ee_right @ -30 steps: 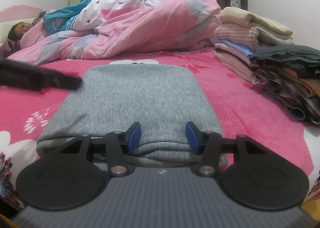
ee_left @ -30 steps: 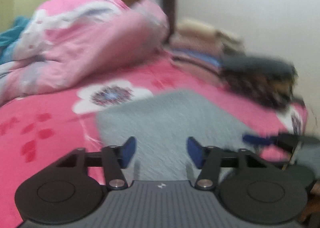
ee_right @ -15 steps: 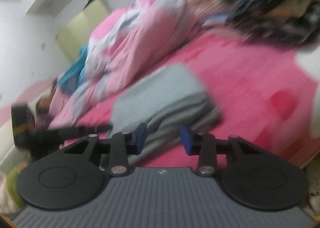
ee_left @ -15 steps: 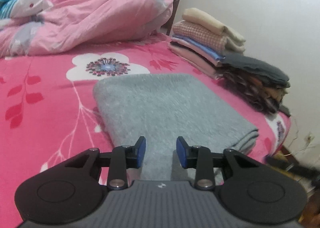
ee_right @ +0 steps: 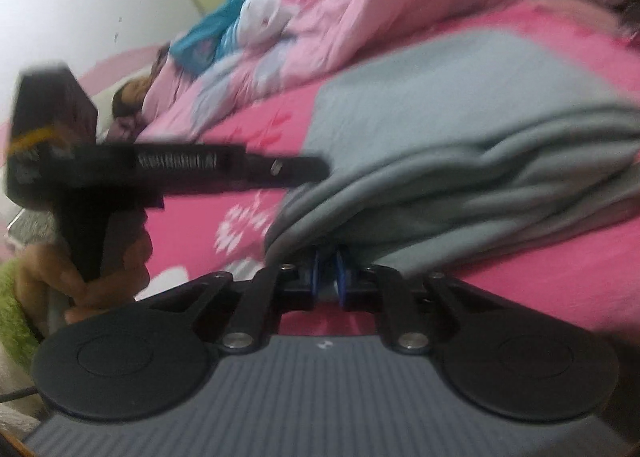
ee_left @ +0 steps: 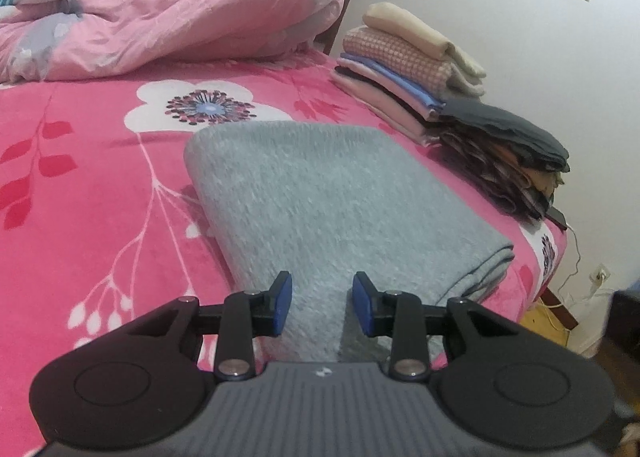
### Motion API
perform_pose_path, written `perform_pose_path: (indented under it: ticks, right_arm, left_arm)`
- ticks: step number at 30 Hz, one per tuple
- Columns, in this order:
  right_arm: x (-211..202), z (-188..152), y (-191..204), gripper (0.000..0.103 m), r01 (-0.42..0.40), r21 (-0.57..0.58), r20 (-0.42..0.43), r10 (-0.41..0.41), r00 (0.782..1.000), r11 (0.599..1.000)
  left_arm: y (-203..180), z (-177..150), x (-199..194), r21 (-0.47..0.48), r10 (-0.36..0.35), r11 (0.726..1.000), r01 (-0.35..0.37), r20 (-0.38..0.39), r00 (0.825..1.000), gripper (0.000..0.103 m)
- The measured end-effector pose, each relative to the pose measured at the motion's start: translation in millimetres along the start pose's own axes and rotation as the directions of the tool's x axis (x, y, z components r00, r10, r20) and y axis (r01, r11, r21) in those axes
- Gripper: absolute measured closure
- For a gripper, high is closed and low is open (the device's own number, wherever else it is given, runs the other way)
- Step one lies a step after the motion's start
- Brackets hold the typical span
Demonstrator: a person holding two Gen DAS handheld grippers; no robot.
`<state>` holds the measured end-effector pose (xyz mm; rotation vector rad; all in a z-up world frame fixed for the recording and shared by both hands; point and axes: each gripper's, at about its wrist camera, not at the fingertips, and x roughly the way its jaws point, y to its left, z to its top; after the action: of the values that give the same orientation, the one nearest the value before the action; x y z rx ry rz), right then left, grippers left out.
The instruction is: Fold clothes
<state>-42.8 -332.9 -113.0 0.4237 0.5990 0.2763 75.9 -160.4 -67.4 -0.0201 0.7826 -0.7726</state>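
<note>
In the left wrist view, the left gripper [ee_left: 322, 303] had its blue-padded fingers [ee_left: 282, 303] spread apart, with nothing between them. The grey fleecy folded garment [ee_left: 320, 197] lay directly ahead of the fingers on the pink flowered bed cover [ee_left: 80, 197]. Its long axis ran away from the fingers toward the crumpled pink duvet [ee_left: 168, 13] at the far side. The near end of the garment reached under the fingers; whether the fingers touched it, I could not tell. The layered open edges of the fold were at the front right of the fingers. Further to the right of the fingers stood a stack of folded clothes in beige, checked pink, blue and dark grey [ee_left: 440, 97], against the wall and well apart from the grey garment.

In the right wrist view, the picture was tilted and blurred. The right gripper [ee_right: 328, 273] had its fingers pressed nearly together. They seemed to pinch the lower edge of the grey garment [ee_right: 460, 137] at its near corner, where several layers hung over them, but the blur left the contact itself unclear. The garment stretched ahead and to the right of these fingers. The black body of the left gripper [ee_right: 160, 173] reached in from the left, with its tip at the garment's side edge.

As I judge it, the garment already lay folded in a flat rectangle, and the right gripper was the one nearer to its open edge. This could fit one more fold or a lift toward the stack.
</note>
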Motion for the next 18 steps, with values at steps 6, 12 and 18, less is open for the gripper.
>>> perform_pose_path:
  ticks: [6, 12, 18]
  right_arm:
    - [-12, 1, 1, 0.097, 0.027, 0.008, 0.019, -0.027, 0.999, 1.000]
    - [-50, 3, -19, 0.097, 0.191, 0.065, 0.130, -0.198, 0.972, 0.980]
    - [-28, 4, -42, 0.102, 0.208, 0.121, 0.103, -0.220, 0.970, 0.971]
  left_arm:
    - [-2, -1, 1, 0.031, 0.002, 1.000, -0.002, 0.002, 1.000, 0.069]
    - [-8, -4, 2, 0.077, 0.023, 0.997, -0.023, 0.009, 1.000, 0.068]
    - [-13, -6, 3, 0.116, 0.040, 0.992, -0.041, 0.014, 0.999, 0.068]
